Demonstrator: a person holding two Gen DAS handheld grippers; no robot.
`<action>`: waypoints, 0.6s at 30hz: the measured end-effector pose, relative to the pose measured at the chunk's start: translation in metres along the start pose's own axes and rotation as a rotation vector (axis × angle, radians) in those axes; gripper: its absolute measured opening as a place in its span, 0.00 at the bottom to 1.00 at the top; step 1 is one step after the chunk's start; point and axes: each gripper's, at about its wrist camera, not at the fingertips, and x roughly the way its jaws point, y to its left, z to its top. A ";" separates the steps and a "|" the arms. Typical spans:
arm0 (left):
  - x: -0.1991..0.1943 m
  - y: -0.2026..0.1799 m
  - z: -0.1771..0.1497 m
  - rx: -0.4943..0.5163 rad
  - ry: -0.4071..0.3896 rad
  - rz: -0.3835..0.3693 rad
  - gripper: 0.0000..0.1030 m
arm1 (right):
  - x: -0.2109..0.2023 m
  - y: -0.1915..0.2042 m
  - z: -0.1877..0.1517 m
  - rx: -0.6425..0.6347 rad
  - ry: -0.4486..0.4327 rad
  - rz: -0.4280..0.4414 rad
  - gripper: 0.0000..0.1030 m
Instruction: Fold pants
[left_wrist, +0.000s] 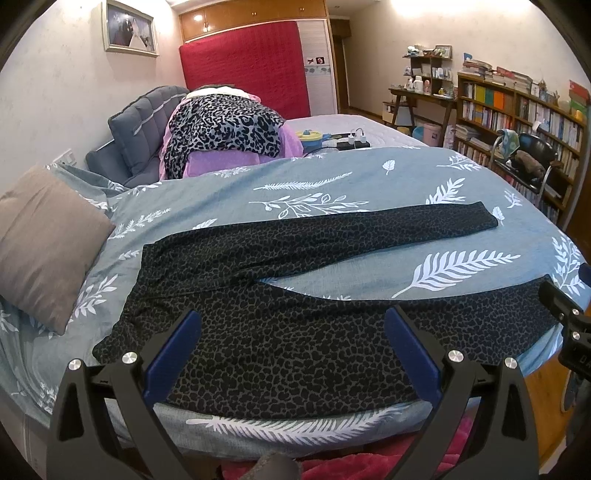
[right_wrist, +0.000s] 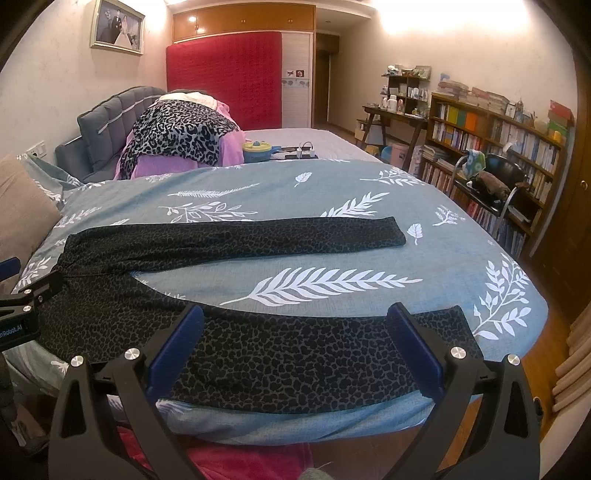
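Observation:
Dark leopard-print pants (left_wrist: 280, 332) lie flat on the blue leaf-print bedspread (left_wrist: 332, 177), waist at the left, legs spread apart in a V toward the right. My left gripper (left_wrist: 291, 321) hovers open over the near leg by the bed's front edge, close to the crotch and waist. In the right wrist view the same pants (right_wrist: 295, 354) show, with my right gripper (right_wrist: 295, 317) open over the near leg toward its cuff (right_wrist: 458, 325). The far leg (right_wrist: 258, 236) stretches across the bed. Neither gripper holds any cloth.
A tan pillow (left_wrist: 48, 243) sits at the left. A pile of leopard and pink clothes (left_wrist: 221, 136) lies behind, with a yellow toy and chargers (left_wrist: 332, 138). A chair (right_wrist: 491, 184) and bookshelves (right_wrist: 498, 136) stand on the right. Red fabric (left_wrist: 369, 461) lies below the bed edge.

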 end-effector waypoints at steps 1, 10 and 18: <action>0.000 0.000 0.000 0.000 0.001 0.001 0.95 | 0.001 0.000 -0.001 0.001 0.001 0.001 0.98; 0.001 0.001 -0.001 0.000 0.002 0.000 0.95 | 0.001 0.000 -0.001 0.000 0.001 0.002 0.98; 0.001 0.000 -0.002 0.001 0.005 0.002 0.95 | 0.003 0.001 -0.002 0.001 0.006 0.005 0.98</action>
